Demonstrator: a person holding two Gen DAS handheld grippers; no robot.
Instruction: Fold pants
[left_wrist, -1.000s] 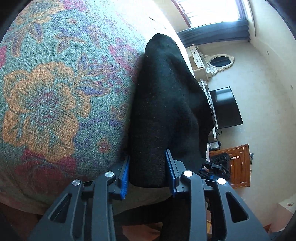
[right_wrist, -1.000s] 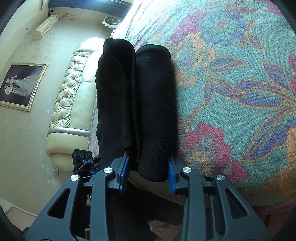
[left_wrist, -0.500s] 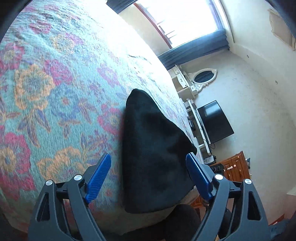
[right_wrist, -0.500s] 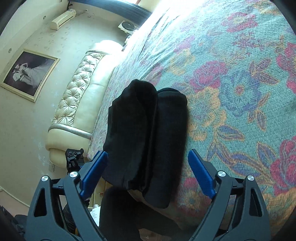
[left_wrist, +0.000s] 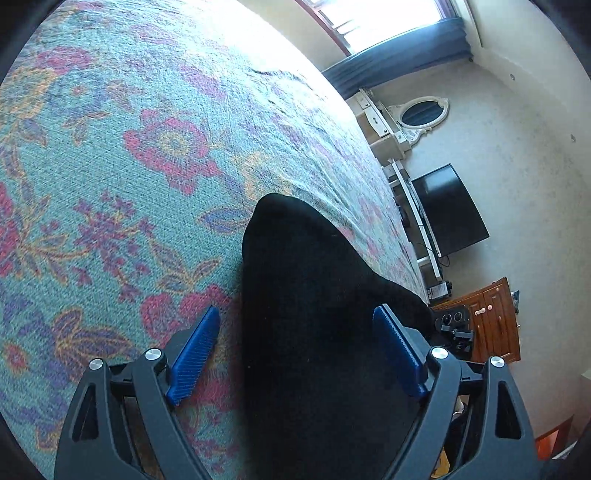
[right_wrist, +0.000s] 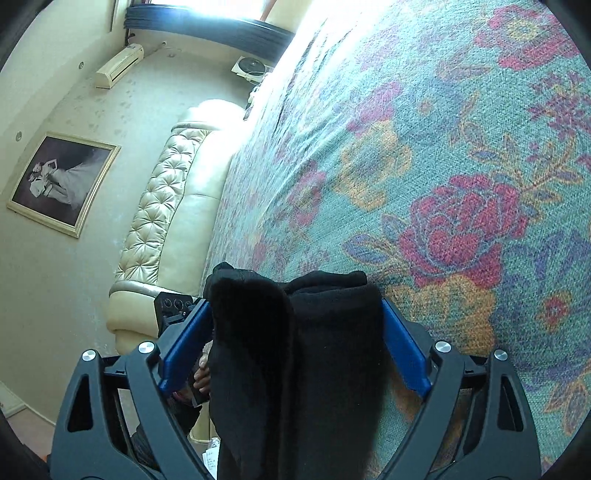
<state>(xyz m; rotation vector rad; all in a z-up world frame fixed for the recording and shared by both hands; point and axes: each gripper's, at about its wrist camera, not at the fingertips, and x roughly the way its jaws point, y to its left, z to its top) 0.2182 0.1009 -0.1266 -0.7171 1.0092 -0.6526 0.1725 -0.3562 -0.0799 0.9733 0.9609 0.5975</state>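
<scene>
The left gripper (left_wrist: 295, 350) hangs over the near edge of the bed with its jaws spread wide, gripping nothing. Its blue pads (left_wrist: 194, 350) stand off on either side of the black pants (left_wrist: 314, 332), the left one over bare bedspread and the right one close to the cloth's far edge, though I cannot tell whether it touches. From this side the pants look like a dark mound that narrows to a rounded tip pointing up the bed, lying on the floral bedspread (left_wrist: 129, 166), a teal weave with red, orange and purple flowers. Beyond the bed, to the right, there is a black TV (left_wrist: 448, 210) on the wall, a white oval mirror (left_wrist: 421, 116) above it, and a wooden cabinet (left_wrist: 491, 325) lower down.

The right gripper (right_wrist: 295, 343) is likewise released, jaws wide, straddling the other end of the pants (right_wrist: 295, 350). Here the cloth shows as two thick folded rolls lying side by side, reaching toward the camera and running out of sight under the gripper. The left pad (right_wrist: 184, 347) sits right up against the left roll; the right pad sits close beside the right roll. The bedspread (right_wrist: 443, 166) fills the right of this view. Off to the left stand a cream tufted headboard (right_wrist: 162, 206) and a framed picture (right_wrist: 61, 181) on the wall.
</scene>
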